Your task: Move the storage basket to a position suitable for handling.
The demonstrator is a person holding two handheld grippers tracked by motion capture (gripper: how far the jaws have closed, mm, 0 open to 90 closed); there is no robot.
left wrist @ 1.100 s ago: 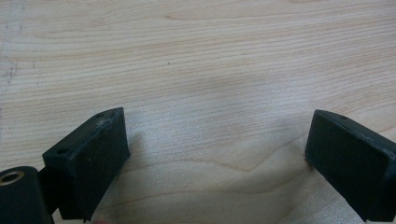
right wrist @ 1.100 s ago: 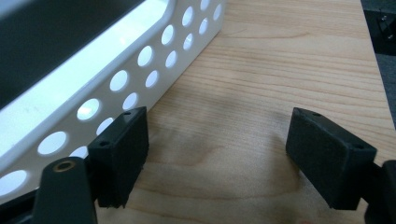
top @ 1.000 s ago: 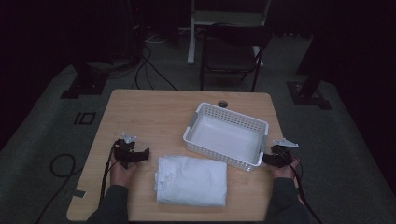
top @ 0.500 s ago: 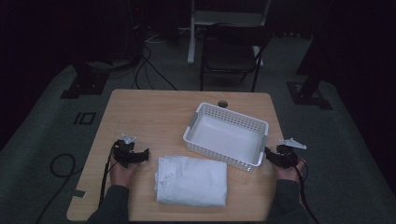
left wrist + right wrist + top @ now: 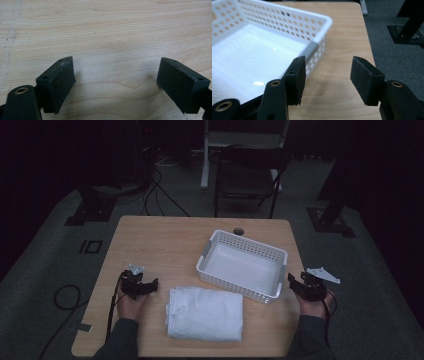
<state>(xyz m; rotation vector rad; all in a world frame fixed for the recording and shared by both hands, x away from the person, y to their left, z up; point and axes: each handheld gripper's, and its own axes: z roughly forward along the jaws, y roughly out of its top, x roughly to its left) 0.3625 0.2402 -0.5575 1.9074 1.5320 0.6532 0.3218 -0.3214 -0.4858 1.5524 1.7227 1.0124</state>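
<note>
**Folded cloth and basket wait between two open tools**

A folded white cloth point(image 5: 205, 313) lies flat on the near part of the wooden table point(image 5: 165, 245), roughly midway between the person's two hands. Its folded edges stack up along the left side, and nothing touches it. Just behind it and a little to the right sits a white perforated plastic basket point(image 5: 243, 265), turned at a slight angle to the table's edges; its near rim comes close to the cloth's far right corner, though I cannot tell whether the two touch. The basket holds nothing.

The left tool point(image 5: 139, 285) rests low over the table just left of the cloth, held in the person's left hand point(image 5: 131, 304). In the left gripper view its jaws stand wide apart with bare wood grain between them, the left tool point(image 5: 115, 82) gripping nothing.

The right tool point(image 5: 302, 286) sits at the table's right edge, just beside the basket's right end, held by the right hand point(image 5: 312, 307), with its grey three-cornered plate point(image 5: 323, 274) sticking out past the edge. In the right gripper view its jaws are also parted and empty, the right tool point(image 5: 327, 80) pointing along the strip of table beside the basket point(image 5: 262, 47), whose grey handle patch point(image 5: 309, 49) lies just beyond the left jaw.

Farther back, a dark chair point(image 5: 247, 177) stands on the grey carpet point(image 5: 45, 270), with cables point(image 5: 160, 190) trailing over the carpet.
</note>
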